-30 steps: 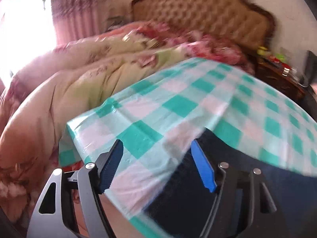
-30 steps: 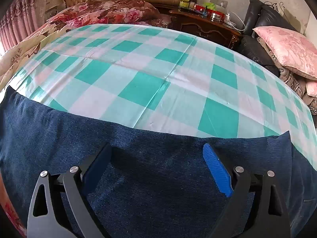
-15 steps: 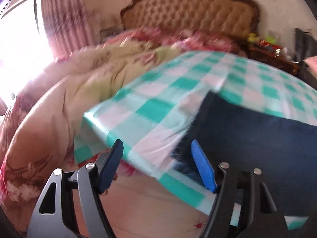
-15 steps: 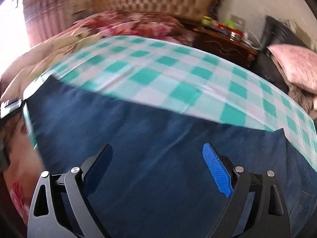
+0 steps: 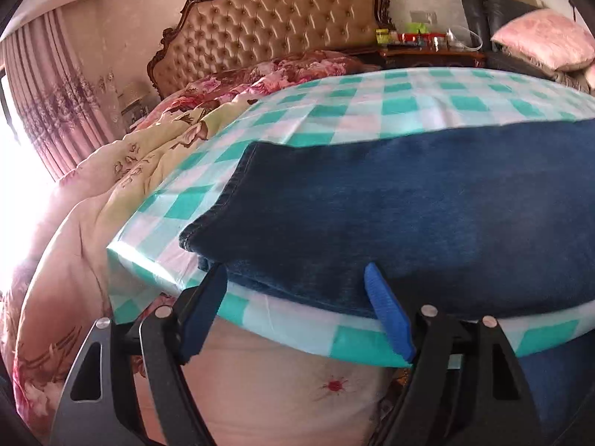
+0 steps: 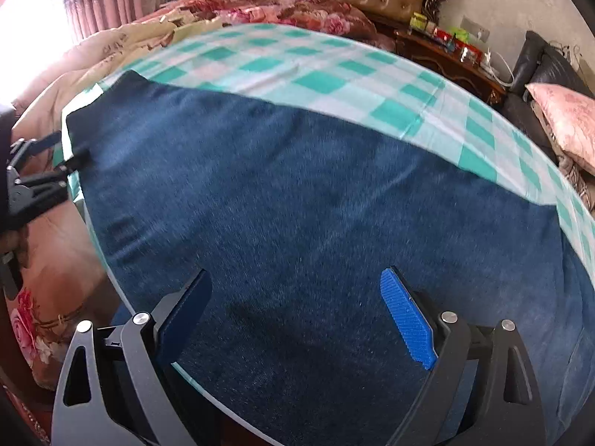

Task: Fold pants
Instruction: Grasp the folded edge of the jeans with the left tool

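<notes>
Left wrist view: widening left gripper (image 5: 295,286) straddling near hem of dark blue denim pants (image 5: 409,204), pinching nothing, lining up a grab; right gripper (image 6: 295,297) hovering agape, empty.

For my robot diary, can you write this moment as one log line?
dark blue denim pants: flat on checked cloth | left gripper: jaws opening, empty | right gripper: open

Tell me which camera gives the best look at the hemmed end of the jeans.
The left wrist view. There the stitched hem of the jeans lies sharp and close ahead of the opening left gripper, its stacked layers showing. The right wrist view shows that end only far off at the left, slightly blurred, with mostly flat denim ahead.
</notes>
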Motion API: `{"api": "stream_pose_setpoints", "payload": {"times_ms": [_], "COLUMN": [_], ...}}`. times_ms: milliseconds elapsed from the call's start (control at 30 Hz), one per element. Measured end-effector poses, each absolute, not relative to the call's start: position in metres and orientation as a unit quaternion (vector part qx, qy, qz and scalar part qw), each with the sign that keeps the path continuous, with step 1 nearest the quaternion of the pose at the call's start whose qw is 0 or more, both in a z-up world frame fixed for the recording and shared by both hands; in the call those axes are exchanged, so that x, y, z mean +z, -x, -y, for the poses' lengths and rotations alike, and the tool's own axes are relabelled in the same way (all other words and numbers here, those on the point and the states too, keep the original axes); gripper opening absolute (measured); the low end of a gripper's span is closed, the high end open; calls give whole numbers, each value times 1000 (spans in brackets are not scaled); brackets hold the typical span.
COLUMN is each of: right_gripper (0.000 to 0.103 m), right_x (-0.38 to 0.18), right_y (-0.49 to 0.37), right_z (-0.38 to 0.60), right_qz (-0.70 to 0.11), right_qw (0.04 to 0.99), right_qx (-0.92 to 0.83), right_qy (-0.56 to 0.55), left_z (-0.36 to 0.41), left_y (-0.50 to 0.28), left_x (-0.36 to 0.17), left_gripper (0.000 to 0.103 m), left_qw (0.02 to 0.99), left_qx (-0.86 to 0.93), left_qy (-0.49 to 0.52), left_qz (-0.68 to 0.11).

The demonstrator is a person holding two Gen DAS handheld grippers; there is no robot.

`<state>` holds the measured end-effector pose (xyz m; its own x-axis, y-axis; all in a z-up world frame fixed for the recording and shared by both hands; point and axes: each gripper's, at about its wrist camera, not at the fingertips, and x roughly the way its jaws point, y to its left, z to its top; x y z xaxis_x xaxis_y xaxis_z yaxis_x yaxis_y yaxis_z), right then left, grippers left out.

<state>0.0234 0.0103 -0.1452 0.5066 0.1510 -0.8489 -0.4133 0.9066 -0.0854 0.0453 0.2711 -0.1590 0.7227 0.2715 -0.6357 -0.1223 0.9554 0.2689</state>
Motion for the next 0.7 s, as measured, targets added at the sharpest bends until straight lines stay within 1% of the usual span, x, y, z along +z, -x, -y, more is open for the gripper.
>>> {"api": "stream_pose_setpoints", "payload": {"times_ms": [67,167,267,300,367,400,467,500,533,567,633,700], "right_gripper": [87,88,89,89,91,91,92,92,92,92,92,92], "right_x": [-147,-148,-149,-149,-149,-149,-149,-149,-150,-150,-150,-150], "right_y": [-22,-23,-25,-25,-26,-26,-26,-26,-26,-26,-26,-26], "right_z": [-9,-8,-7,-7,-7,-7,-7,-7,-7,-7,-7,-7], "right_qz": [-467,-473,-479,-480,-482,-481,-480,-480,-480,-480,-480,-480], "right_qw": [859,856,853,853,852,852,853,853,853,853,852,853], "right_qx": [162,162,165,165,165,166,166,166,165,166,167,167], "right_qy": [135,128,123,125,123,123,123,122,122,123,124,124], "left_z": [-258,-232,-255,-264,-278,-298,-333,-354,-367,-377,-392,-399], "left_y": [-39,-33,-38,-40,-41,-39,-35,-33,-32,-32,-34,-40], "left_x": [-156,-163,-164,-164,-163,-158,-152,-149,-148,-147,-149,-150], "left_gripper": [76,76,78,78,74,72,60,56,49,46,44,40], "left_qw": [929,928,929,926,924,927,928,926,923,921,919,917], "left_qx": [66,43,53,78,108,110,120,126,135,143,151,142], "left_qy": [-97,-133,-71,-70,-64,-15,76,122,143,157,160,163], "left_qz": [-350,-346,-359,-361,-362,-358,-345,-336,-330,-326,-328,-334]}}
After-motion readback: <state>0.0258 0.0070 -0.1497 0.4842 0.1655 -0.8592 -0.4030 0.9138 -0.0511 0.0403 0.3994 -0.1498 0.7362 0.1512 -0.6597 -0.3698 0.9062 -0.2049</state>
